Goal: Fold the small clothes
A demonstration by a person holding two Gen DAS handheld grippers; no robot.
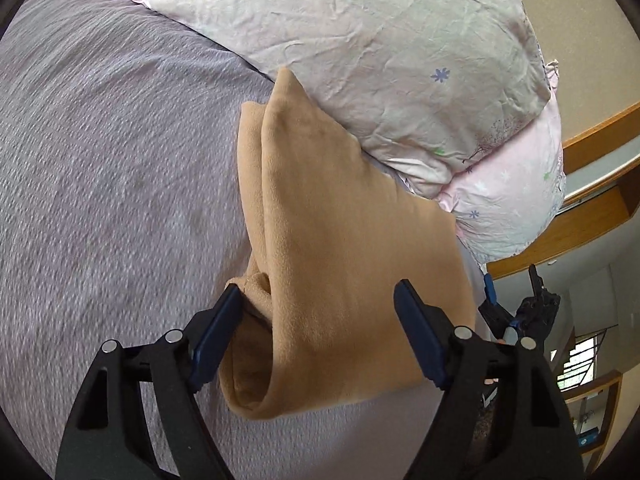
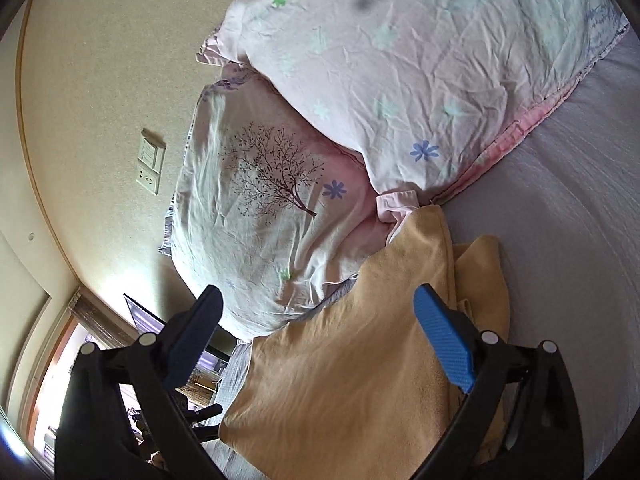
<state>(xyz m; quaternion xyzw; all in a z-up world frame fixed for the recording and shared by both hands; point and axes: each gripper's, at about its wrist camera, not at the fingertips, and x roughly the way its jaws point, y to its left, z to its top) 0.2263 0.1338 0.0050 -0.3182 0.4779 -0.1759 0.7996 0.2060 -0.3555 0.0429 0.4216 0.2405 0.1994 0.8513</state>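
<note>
A tan, soft garment (image 1: 340, 248) lies folded on the grey-lilac bed cover (image 1: 100, 160), one end against the pillows. My left gripper (image 1: 320, 312) is open, its jaws wide apart on either side of the garment's near end, not closed on it. In the right wrist view the same garment (image 2: 360, 360) lies flat below my right gripper (image 2: 320, 328), which is open with both blue pads apart above the cloth. The right gripper also shows in the left wrist view (image 1: 516, 304), beyond the garment's right edge.
Two floral pillows (image 1: 380, 60) (image 2: 260, 208) are stacked at the head of the bed, touching the garment. A beige wall with a switch plate (image 2: 150, 164) is behind them. Wooden shelving (image 1: 592, 208) stands past the bed edge.
</note>
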